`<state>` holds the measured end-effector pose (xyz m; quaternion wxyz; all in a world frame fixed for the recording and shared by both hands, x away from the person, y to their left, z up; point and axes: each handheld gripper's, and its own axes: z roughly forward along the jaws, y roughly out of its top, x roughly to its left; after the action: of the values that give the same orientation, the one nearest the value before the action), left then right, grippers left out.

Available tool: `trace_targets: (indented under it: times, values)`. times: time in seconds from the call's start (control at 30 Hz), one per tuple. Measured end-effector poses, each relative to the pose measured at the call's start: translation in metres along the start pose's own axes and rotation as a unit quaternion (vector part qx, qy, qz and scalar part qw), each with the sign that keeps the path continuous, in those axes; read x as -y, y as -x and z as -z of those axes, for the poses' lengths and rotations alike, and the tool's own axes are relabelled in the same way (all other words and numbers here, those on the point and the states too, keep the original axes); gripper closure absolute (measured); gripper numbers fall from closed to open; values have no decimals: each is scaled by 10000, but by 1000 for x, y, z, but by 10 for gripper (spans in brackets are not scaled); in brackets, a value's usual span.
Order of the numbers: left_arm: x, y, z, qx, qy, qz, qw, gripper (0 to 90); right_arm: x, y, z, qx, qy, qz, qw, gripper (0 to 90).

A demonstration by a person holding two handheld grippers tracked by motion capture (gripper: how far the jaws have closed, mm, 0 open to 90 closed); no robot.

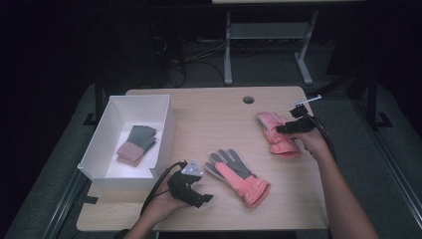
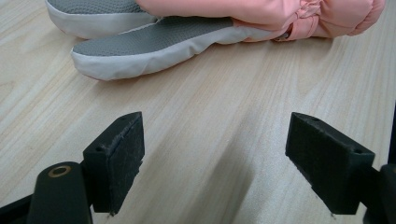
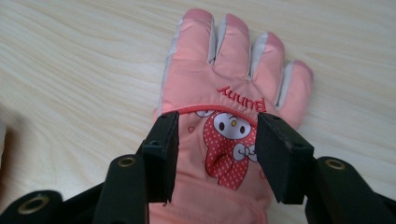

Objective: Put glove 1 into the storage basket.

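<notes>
One knitted glove pair [image 1: 137, 144] is already stowed in the white box [image 1: 166, 124]. Two pink gloves remain out: one [image 2: 196, 32] lies ahead of the open, empty left gripper [image 2: 212, 161]; the other [image 3: 233, 93] sits beneath the right gripper [image 3: 217, 154], jaws parted, not clamped.

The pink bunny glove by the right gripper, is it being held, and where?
Not clearly held: the right gripper has its jaws apart over the pink bunny glove, either side of the bunny picture. A grip cannot be told.

Pink glove [image 3: 219, 116]: lies flat, back up, rabbit print and "Bunny" lettering showing, its body between the right gripper's [image 3: 217, 156] fingers [image 3: 161, 154]. Second pink glove [image 2: 196, 32]: grey palm up, just beyond the left gripper's [image 2: 215, 163] fingers [image 2: 116, 158].
</notes>
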<state>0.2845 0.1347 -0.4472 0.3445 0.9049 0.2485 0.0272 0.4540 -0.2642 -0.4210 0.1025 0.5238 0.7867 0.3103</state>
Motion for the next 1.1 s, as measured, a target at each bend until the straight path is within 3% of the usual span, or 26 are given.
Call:
trace_targets:
  times: [0.17,0.37,0.63,0.77,0.9,1.1]
  values:
    - [0,0,0,-3,29,34,10000,195,3,4,-15,-86,-195,-164,9996,486]
    - [1,0,-1,10,-19,35,10000,200,4,-1,-29,66,-503,-44,9987,486]
    - [2,-1,-1,15,-77,-4,10000,212,2,-3,-30,47,-675,-108,9976,675]
    - [2,-1,-1,14,-87,-8,10000,217,3,-3,-30,65,-633,-130,9979,781]
    - [2,-1,-2,23,-87,-5,10000,219,3,-5,-27,102,-569,2,9983,848]
    - [2,-3,-1,34,-89,11,10000,219,3,3,-19,-177,-405,-167,9989,874]
